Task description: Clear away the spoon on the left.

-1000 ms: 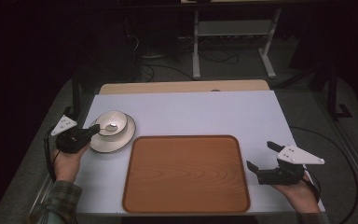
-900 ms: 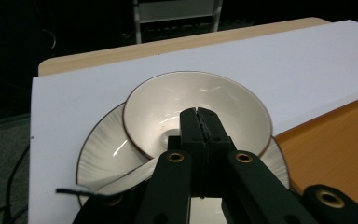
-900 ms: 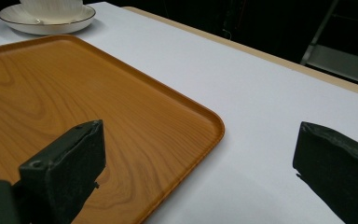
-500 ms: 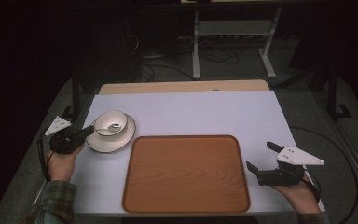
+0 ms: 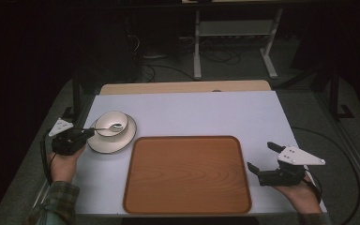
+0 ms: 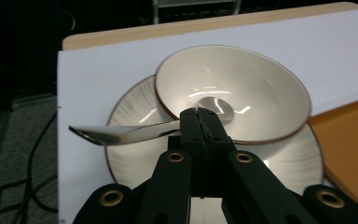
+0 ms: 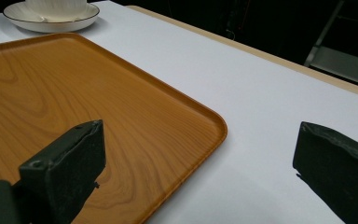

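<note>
Across the centre of the high view lies the desk (image 5: 187, 112), its white top bearing every item. Lower centre: a wooden tray (image 5: 187, 174), bare, its long sides running left to right; being vacant, it is probably where items are meant to go. Centre left, just beside the tray's upper left corner: a white saucer (image 5: 110, 141) with a bowl (image 5: 114, 123) resting on it, set off-centre toward the saucer's far side. Lower right: the right tool (image 5: 263, 160), held by a hand beside the tray's right edge, jaws spread wide with nothing between them, seemingly on standby. Centre left, at the saucer's left rim: the left tool (image 5: 88, 133), jaws pressed together on the handle of a spoon (image 6: 168, 126). From the left gripper view, the grip sits near the neck, the spoon's head lies inside the bowl and the handle end projects to the left over the saucer; such a hold suits lifting the spoon clear of the bowl.
</note>
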`<state>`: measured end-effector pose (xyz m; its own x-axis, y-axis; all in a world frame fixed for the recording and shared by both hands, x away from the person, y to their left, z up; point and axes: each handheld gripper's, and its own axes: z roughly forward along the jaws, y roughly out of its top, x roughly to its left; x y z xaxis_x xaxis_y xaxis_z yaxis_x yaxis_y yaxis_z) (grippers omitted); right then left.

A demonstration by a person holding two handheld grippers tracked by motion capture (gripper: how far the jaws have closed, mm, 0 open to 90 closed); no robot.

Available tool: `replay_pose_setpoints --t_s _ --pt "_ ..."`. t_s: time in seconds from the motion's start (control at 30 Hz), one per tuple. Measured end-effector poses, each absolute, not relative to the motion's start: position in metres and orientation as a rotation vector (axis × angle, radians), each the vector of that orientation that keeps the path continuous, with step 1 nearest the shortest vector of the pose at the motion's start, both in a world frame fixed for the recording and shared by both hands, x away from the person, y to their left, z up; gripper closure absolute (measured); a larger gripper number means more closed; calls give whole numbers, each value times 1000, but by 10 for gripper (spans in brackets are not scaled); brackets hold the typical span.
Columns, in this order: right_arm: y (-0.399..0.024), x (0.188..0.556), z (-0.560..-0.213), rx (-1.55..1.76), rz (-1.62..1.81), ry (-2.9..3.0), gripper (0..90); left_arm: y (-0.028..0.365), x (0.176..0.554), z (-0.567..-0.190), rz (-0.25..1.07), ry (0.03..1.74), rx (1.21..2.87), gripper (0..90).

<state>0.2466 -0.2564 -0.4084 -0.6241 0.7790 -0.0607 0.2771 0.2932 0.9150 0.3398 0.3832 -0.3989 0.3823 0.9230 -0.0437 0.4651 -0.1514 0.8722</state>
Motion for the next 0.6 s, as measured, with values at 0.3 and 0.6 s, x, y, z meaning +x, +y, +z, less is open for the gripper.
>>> replay_pose_setpoints --t_s 0.3,0.6 --pt "-256 247 -409 940 1303 2062 18 388 353 -398 685 1268 1736 899" --pt "-256 247 -410 944 1305 2068 17 394 364 -398 678 1285 1703 899"
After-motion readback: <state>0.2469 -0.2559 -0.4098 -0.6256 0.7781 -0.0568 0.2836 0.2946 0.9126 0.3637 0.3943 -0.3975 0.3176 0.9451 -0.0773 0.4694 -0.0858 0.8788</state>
